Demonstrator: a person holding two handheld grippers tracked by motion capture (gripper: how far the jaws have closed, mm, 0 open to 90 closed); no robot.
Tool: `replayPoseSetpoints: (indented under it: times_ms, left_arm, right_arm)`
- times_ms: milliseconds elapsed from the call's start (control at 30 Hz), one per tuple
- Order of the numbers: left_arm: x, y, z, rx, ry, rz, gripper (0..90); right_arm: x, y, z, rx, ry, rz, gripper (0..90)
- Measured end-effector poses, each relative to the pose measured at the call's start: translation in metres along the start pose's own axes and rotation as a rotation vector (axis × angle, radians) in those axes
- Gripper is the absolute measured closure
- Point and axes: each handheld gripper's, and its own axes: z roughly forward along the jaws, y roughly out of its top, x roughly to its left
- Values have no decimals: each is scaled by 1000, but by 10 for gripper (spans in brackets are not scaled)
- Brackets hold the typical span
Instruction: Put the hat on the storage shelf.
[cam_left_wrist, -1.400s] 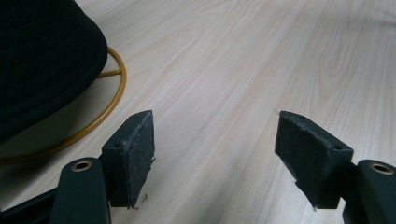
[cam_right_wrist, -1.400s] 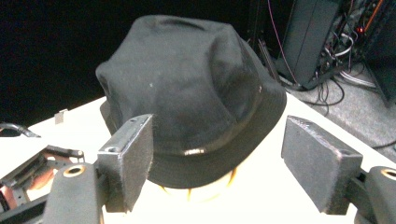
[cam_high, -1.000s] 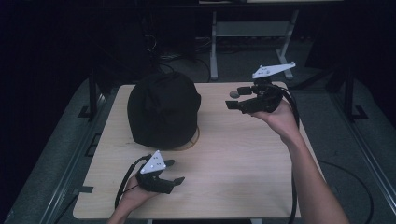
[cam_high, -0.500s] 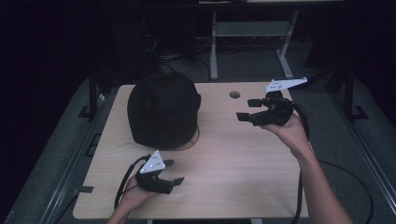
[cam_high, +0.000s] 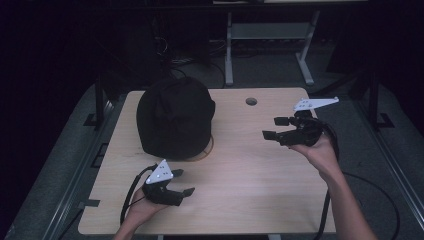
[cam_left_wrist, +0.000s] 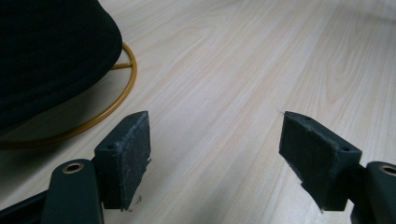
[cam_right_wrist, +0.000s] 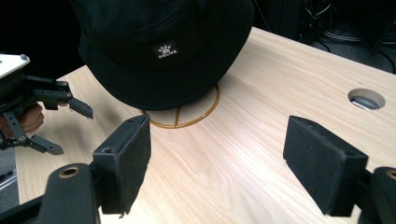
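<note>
- High view: black hat sits on a gold wire stand at upper left of the table. Your right gripper has dropped from the far right edge and swung left toward the hat since a second ago; jaws spread wide, empty. Left gripper hasn't moved, bottom left, jaws open.
- Left gripper view: hat at upper left, ring beneath it, nothing between the jaws.
- Right gripper view: hat top centre, label facing you, jaws apart. Looks like you're lining up the grab; not touching yet.
</note>
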Motion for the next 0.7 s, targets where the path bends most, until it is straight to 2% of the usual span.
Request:
replayPoseSetpoints:
  times_ms: [700]
  left_arm:
    - [0, -1, 1, 11, -2, 4, 241]
  right_arm:
    - [-11, -42, -13, -3, -9, 61, 222]
